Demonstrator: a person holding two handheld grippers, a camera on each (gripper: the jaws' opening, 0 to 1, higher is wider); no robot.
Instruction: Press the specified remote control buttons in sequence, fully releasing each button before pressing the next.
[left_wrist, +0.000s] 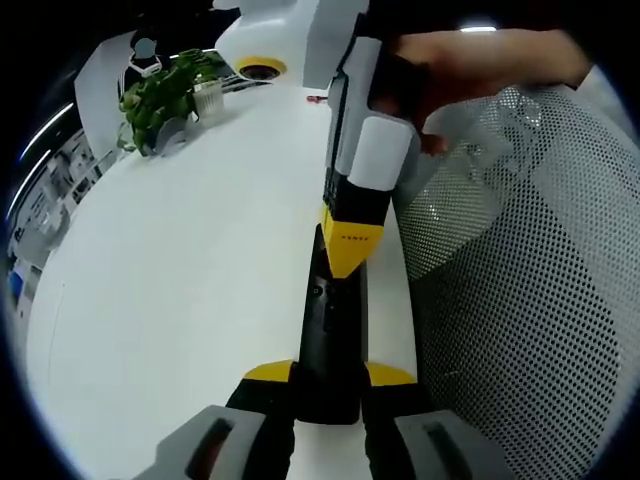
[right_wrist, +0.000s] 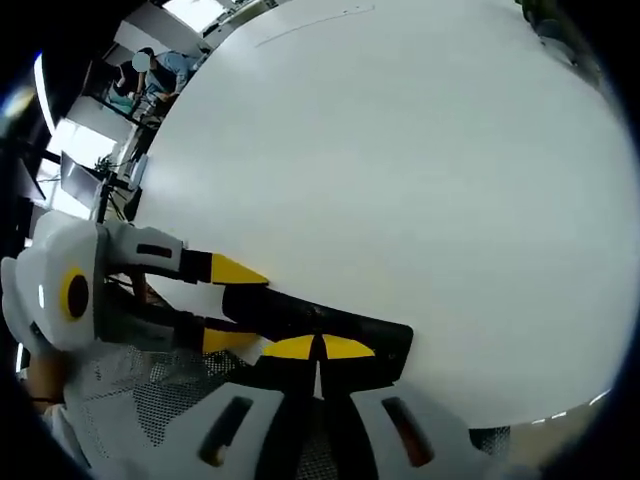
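Slim black plastic remote control (left_wrist: 330, 340): clamped lengthwise by left tongs (left_wrist: 330, 385); right tongs (right_wrist: 318, 350), tips closed, empty, pressed on its face

1 remote (left_wrist: 330, 340), 2 grippers (left_wrist: 330, 385) (right_wrist: 318, 350), 1 plant (left_wrist: 160, 95), 1 table (left_wrist: 180, 270).

Tabletop (left_wrist: 180, 270): white, lying bare and stretching wide.
Potted plant (left_wrist: 160, 95): green leaves, sitting at the far edge.
Yellow-rimmed disc (left_wrist: 260, 69): resting near the plant.
Mesh chair back (left_wrist: 530, 280): standing beside the tabletop.
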